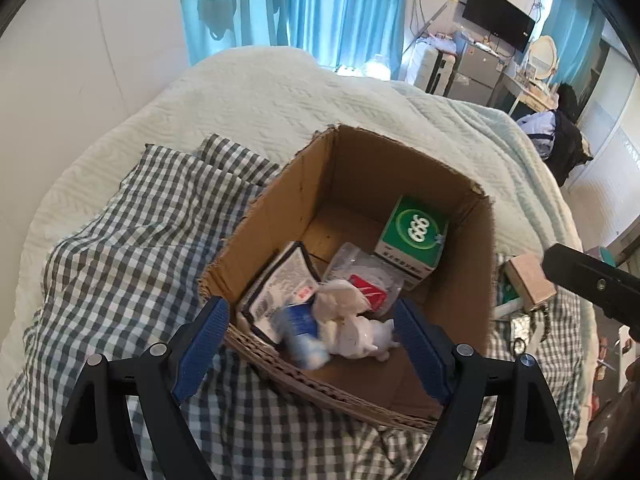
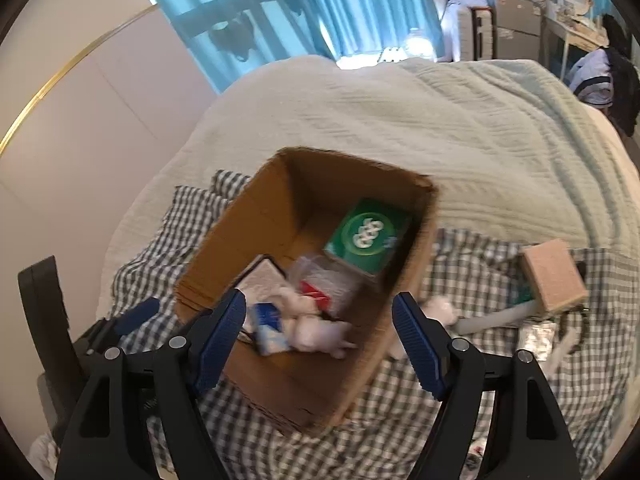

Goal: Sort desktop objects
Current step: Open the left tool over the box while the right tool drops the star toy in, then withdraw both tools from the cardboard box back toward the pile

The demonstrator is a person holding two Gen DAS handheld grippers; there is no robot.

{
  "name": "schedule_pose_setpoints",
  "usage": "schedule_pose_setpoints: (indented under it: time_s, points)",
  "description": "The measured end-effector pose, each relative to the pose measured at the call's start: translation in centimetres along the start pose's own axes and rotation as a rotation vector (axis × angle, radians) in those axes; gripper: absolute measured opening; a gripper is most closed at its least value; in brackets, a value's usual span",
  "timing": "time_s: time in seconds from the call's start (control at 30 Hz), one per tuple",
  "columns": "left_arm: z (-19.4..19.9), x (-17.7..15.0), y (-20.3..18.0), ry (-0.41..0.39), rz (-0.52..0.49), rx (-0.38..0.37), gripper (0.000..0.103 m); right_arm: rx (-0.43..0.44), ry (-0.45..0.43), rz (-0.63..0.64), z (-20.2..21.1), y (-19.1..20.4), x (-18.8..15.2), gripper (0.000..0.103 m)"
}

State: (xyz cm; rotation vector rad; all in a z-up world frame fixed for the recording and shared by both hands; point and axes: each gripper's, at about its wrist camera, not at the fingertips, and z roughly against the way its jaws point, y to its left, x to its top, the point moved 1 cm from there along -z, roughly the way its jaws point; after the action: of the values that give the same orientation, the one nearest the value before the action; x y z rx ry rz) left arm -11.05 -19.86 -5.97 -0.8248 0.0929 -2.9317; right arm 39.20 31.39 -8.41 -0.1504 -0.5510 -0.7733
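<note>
I hold my left gripper (image 1: 308,344) over the near edge of the open brown cardboard box (image 1: 476,280), its jaws wide apart and gripping nothing. My right gripper (image 2: 320,334) hovers there too, jaws spread and empty. Below them, inside the box, lies a white plush toy (image 1: 360,330), beside a blue-and-white packet (image 1: 298,326). The green square carton (image 1: 414,236) sits in the far right corner. The box stands on a checked cloth (image 1: 120,240) on the bed, its long axis running away from me.
</note>
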Motion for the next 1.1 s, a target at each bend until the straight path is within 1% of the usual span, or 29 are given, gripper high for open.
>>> schedule_pose_setpoints:
  time_s: [0.1,0.23,0.3,0.4,0.53,0.73,0.93,1.1]
  points:
    - [0.8,-0.1,-1.3,-0.009,-0.015,-0.014,0.087,-0.035,-0.02,-0.026,1.8,-2.2,-0.1,0.075]
    - [1.9,-0.4,-4.1,-0.023,-0.059,-0.037,0.087,-0.076,-0.043,-0.076,4.3,-5.6,-0.4,0.075]
    - [2.1,-0.6,-5.4,-0.018,-0.069,-0.053,0.087,-0.101,-0.053,-0.102,5.6,-7.4,-0.7,0.075]
    - [2.4,-0.7,-7.6,-0.017,-0.077,-0.075,0.087,-0.132,-0.056,-0.134,6.7,-9.6,-1.2,0.075]
    - [2.7,-1.2,-11.0,-0.02,-0.115,-0.094,0.087,-0.158,-0.053,-0.151,8.1,-11.9,-2.2,0.075]
    - [2.3,-2.1,-15.3,-0.014,-0.194,-0.102,0.087,-0.224,-0.035,-0.139,8.8,-14.7,-3.2,0.075]
    - [0.7,-3.0,-19.3,0.007,-0.225,-0.113,0.087,-0.238,-0.01,-0.211,8.8,-18.5,-4.3,0.075]
    - [-1.2,-4.3,-22.4,0.038,-0.288,-0.119,0.087,-0.26,0.033,-0.244,8.1,-20.9,-5.4,0.075]
